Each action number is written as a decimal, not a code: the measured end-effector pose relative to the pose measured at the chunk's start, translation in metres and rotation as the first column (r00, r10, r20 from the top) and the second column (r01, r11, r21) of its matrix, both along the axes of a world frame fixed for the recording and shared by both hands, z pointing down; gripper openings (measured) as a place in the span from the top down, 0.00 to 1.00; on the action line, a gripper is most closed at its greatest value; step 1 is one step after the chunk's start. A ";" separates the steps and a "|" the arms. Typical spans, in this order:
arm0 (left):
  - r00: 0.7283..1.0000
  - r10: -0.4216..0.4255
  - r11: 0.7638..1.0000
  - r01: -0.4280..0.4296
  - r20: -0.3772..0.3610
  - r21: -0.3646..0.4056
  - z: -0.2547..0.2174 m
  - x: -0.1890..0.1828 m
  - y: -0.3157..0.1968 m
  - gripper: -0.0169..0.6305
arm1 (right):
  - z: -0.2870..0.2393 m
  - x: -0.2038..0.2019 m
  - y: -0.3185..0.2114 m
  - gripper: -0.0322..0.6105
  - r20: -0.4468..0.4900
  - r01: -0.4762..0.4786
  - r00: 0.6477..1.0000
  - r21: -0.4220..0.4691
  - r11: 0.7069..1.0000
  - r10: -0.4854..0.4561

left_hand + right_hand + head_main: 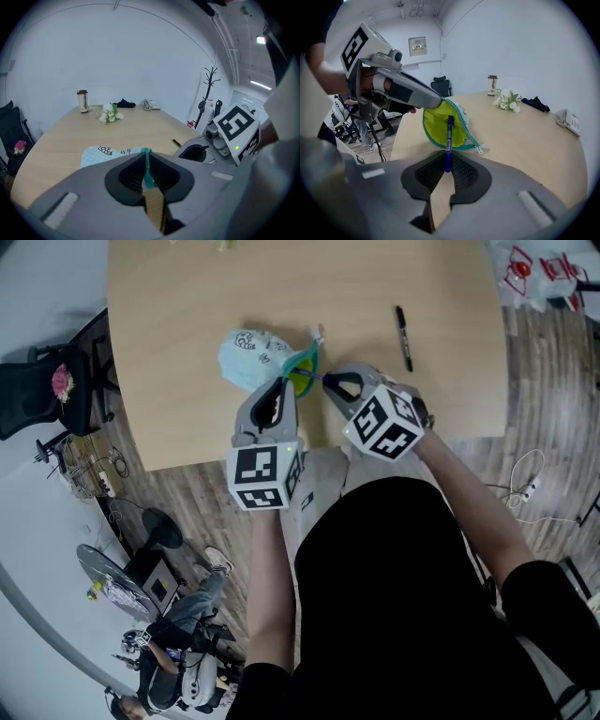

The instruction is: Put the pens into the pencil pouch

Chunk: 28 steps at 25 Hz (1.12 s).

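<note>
The light blue pencil pouch (247, 356) lies on the wooden table (187, 315), its lime-lined mouth (436, 125) pulled open toward me. My left gripper (146, 161) is shut on the pouch's teal zipper edge (148, 169) and lifts that rim; it also shows in the head view (278, 393). My right gripper (447, 164) is shut on a blue pen (449, 136) whose far end reaches over the open mouth. In the head view the right gripper (330, 382) sits just right of the opening. A black pen (403, 337) lies loose on the table further right.
At the table's far end stand a cup (82, 101), a small bunch of white flowers (109, 114), a dark cloth (124, 103) and a phone (151, 105). An office chair (42, 390) is left of the table. The table's near edge (216, 457) runs just under my grippers.
</note>
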<state>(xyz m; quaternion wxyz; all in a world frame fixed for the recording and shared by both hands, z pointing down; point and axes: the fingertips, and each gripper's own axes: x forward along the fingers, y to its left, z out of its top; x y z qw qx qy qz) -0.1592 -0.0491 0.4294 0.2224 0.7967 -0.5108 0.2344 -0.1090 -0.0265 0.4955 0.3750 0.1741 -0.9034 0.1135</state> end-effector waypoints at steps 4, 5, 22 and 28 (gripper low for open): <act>1.000 0.005 1.000 -0.005 -0.007 -0.007 0.001 0.003 0.001 0.94 | 0.001 -0.008 -0.006 0.88 0.002 0.012 1.000 -0.005 1.000 -0.012; 1.000 0.006 1.000 -0.006 -0.008 -0.008 0.001 0.003 0.001 0.94 | 0.001 -0.009 -0.007 0.88 0.000 0.013 1.000 -0.007 1.000 -0.013; 1.000 0.005 1.000 -0.006 -0.026 -0.005 -0.001 0.005 0.002 0.95 | 0.002 -0.036 -0.021 0.88 0.021 0.036 0.999 -0.020 0.999 -0.036; 1.000 0.003 1.000 -0.003 -0.026 -0.004 -0.002 0.003 0.001 0.95 | 0.005 -0.040 -0.023 0.88 0.012 0.044 0.999 -0.017 0.999 -0.044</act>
